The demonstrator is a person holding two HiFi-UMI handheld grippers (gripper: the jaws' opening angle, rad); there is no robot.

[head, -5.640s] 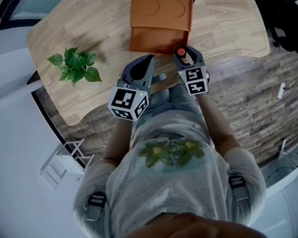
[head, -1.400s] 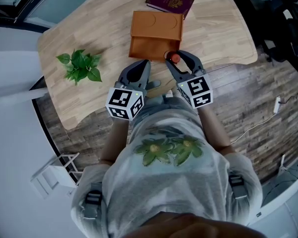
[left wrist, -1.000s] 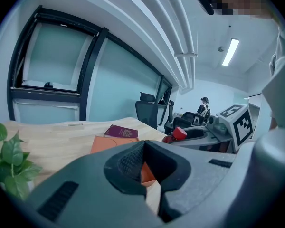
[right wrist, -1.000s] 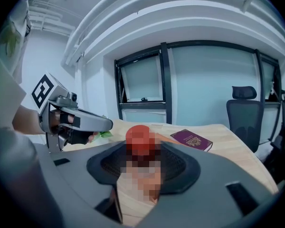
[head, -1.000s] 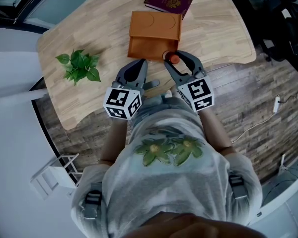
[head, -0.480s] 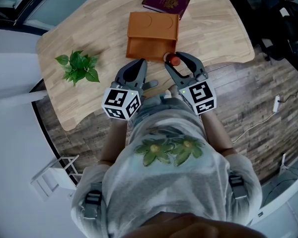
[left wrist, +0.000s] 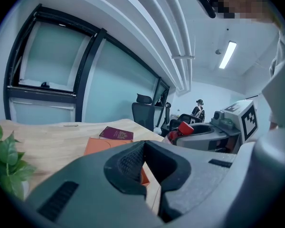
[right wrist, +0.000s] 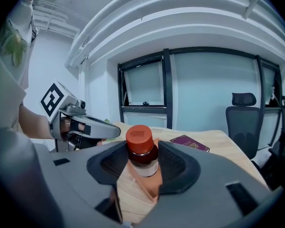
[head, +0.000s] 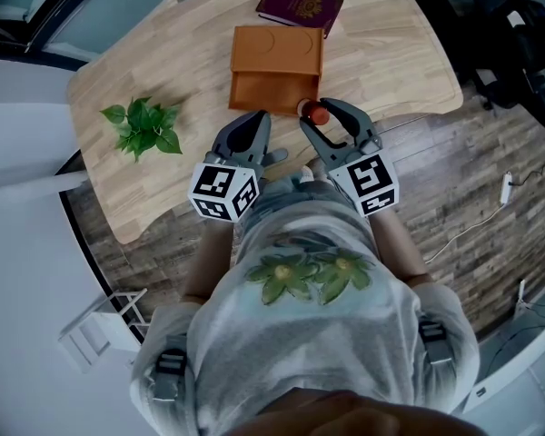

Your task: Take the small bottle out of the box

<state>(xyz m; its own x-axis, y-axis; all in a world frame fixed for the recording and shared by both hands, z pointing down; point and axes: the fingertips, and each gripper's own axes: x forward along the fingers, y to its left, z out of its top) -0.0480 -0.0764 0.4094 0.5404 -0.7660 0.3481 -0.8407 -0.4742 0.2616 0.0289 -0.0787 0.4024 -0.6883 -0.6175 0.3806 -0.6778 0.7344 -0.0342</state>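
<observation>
Firmly clamped in right gripper [head: 316, 117] — one small bottle [right wrist: 142, 154]; left gripper [head: 252, 122] closed on nothing; on worktop [head: 391, 44] — one box [head: 275, 62], one booklet [head: 300, 3], one plant [head: 143, 127].

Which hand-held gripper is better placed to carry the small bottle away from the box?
The right hand-held gripper: its jaws grip the small bottle. The left hand-held gripper is shut and holds nothing.

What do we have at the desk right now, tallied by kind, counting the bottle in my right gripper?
Small bottle: 1, clamped in the right hand-held gripper
Orange box: 1
Maroon booklet: 1
Leafy plant: 1
Total: 4
</observation>
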